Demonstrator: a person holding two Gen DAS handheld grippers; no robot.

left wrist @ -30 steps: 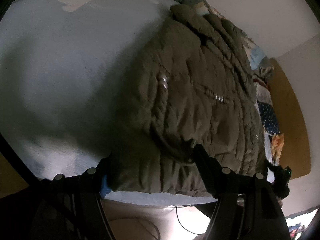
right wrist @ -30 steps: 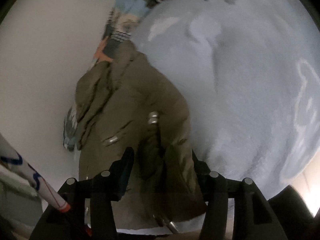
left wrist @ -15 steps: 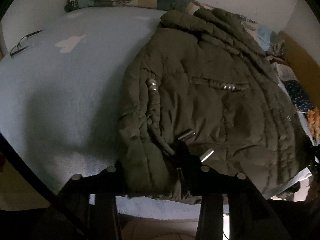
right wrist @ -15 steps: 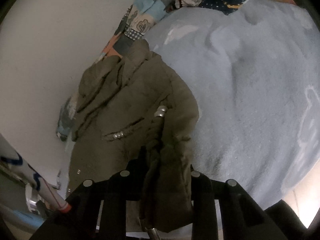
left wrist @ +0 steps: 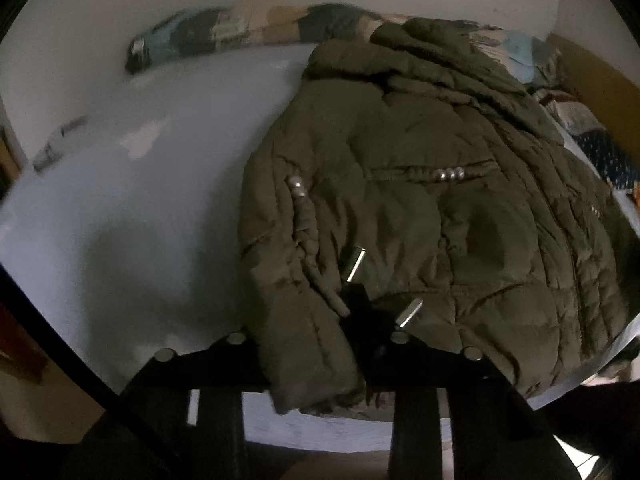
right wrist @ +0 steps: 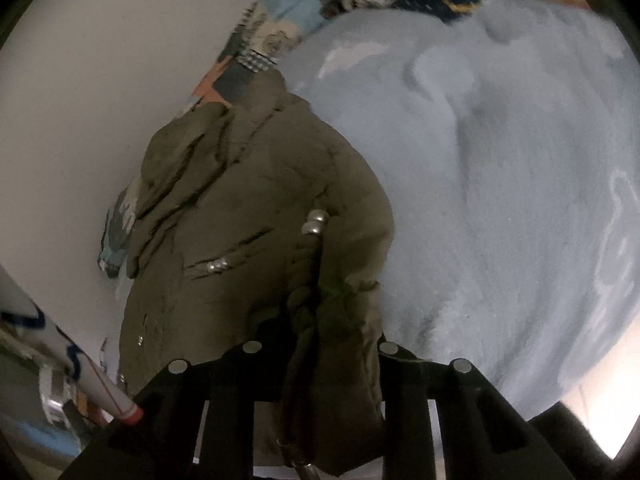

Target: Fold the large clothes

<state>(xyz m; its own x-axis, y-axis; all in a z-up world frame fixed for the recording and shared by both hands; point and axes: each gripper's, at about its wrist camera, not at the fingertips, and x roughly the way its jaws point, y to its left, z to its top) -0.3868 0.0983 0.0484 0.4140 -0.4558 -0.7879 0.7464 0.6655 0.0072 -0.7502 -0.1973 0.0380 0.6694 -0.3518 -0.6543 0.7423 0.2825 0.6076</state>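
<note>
An olive padded jacket with silver cord ends lies on a pale blue bed sheet, its hood toward the wall. My left gripper is at the jacket's near hem. Its jaws are closing, and a thick fold of the hem is bunched between them and pressed by the pads. In the right wrist view the jacket runs along the wall. My right gripper is also closing, with another fold of the hem and a braided cord pinched between its fingers.
A patchwork quilt lies rolled along the white wall, and in the right wrist view the quilt reaches the bed's far end. A wooden board stands at the right. A white tube with a red tip leans at lower left. Bare sheet spreads beside the jacket.
Both grippers' jaws have narrowed from wide apart to pinching the jacket's hem. The left gripper has rolled and lifted slightly, raising the hem fold. The right gripper has hardly shifted.
</note>
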